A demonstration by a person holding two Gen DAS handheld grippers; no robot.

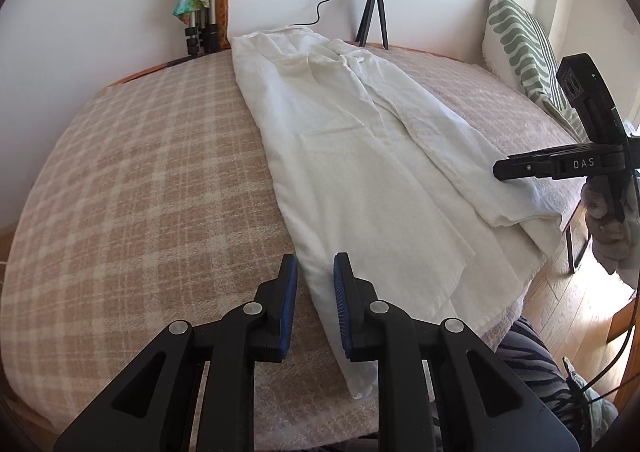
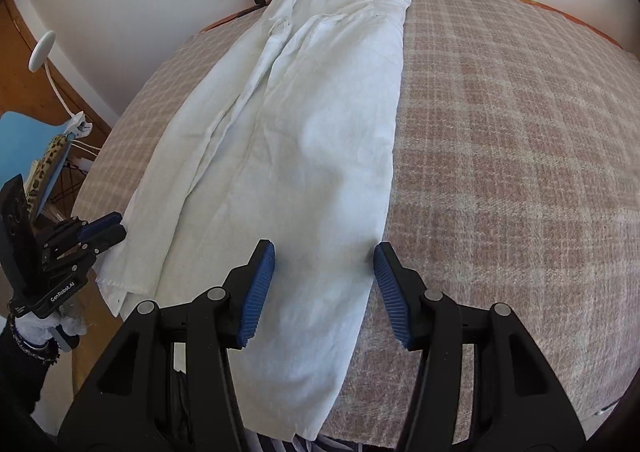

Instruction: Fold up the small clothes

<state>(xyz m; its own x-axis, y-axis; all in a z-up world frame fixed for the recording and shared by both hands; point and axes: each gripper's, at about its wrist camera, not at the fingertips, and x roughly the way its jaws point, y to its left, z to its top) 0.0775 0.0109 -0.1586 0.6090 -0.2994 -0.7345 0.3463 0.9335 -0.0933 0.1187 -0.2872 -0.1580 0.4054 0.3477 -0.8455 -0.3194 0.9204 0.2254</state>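
The right gripper (image 2: 324, 288) hangs over the near hem of the long white linen garment (image 2: 304, 140), its blue-padded fingers (image 2: 258, 292) spread apart with nothing pinched; the cloth's near right edge runs between them, the left pad over the fabric and the right pad over the beige checked woven blanket (image 2: 520, 156) that covers the bed. The left gripper (image 1: 316, 304) sits at the opposite side of the same hem, its fingers (image 1: 344, 304) nearly closed but released, with the cloth's left edge passing through the narrow gap, seemingly untouched.

From both grippers the garment lies straight ahead: a narrow strip, already folded lengthwise, its long axis running away from the person towards the wall, where its collar end rests near the black tripod (image 1: 374, 12) of a ring light. Each hand is about equally near its own corner of the hem, so the likely next move is to grasp both near corners and carry them forward along that axis.
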